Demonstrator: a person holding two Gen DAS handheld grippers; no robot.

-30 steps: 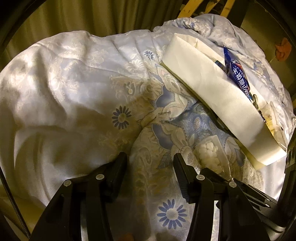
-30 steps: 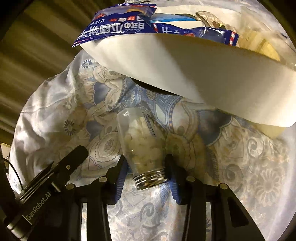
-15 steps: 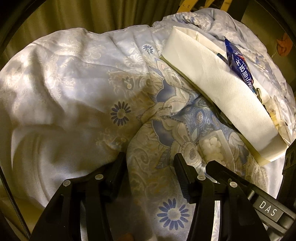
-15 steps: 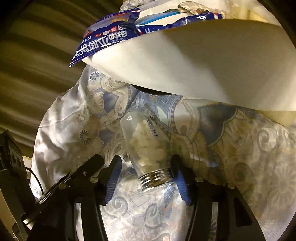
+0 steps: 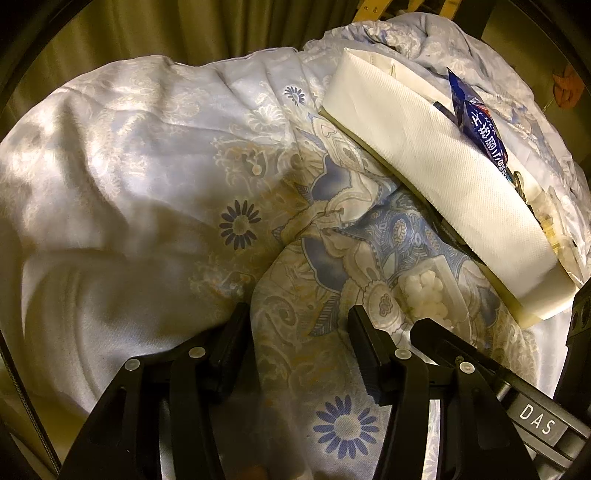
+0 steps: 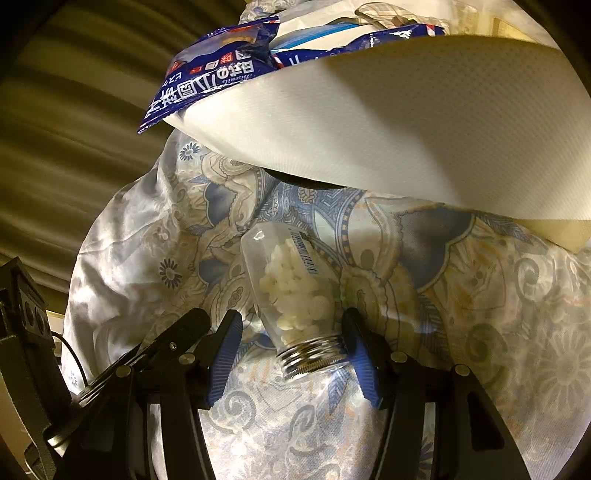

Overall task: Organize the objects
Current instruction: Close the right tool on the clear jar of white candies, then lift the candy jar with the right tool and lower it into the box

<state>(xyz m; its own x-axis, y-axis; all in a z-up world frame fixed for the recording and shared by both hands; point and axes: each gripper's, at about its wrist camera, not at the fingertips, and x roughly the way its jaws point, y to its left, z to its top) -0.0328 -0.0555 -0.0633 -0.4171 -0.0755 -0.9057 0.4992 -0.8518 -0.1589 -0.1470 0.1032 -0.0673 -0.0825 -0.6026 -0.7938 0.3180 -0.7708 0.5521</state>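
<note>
My right gripper [image 6: 291, 347] has its blue-padded fingers [image 6: 223, 354] spread wide, with the small clear bottle [image 6: 295, 295] lying between them; from the right wrist view the right-hand pad sits very close to the bottle's silver threaded neck [image 6: 314, 354], and I cannot tell whether it is touching, while the left-hand pad stands clear of it with a visible gap. I read that as released rather than clamped. The bottle lies on its side on the blue and cream floral bedspread [image 6: 461, 295], neck pointing toward my camera, partly filled with white tablets [image 6: 291, 280] and carrying a small barcode label along its upper side. Just beyond it a white fabric storage box [image 6: 406, 122] rests on the bedspread, its near wall bulging toward me, and a blue snack packet [image 6: 207, 85] with white lettering hangs over the box's left corner; more wrappers show over the rim but I cannot make them out. My left gripper [image 5: 299, 332] also has its black fingers [image 5: 236, 332] parted, holding nothing, poised over a fold of the bedspread [image 5: 147, 184]. In the left wrist view the bottle [image 5: 428, 291] shows to the right of that gripper, near the lower end of the box [image 5: 443, 177], with the blue packet [image 5: 480, 129] standing up along the box's far side. An olive curtain [image 5: 166, 29] hangs behind the bed.
</note>
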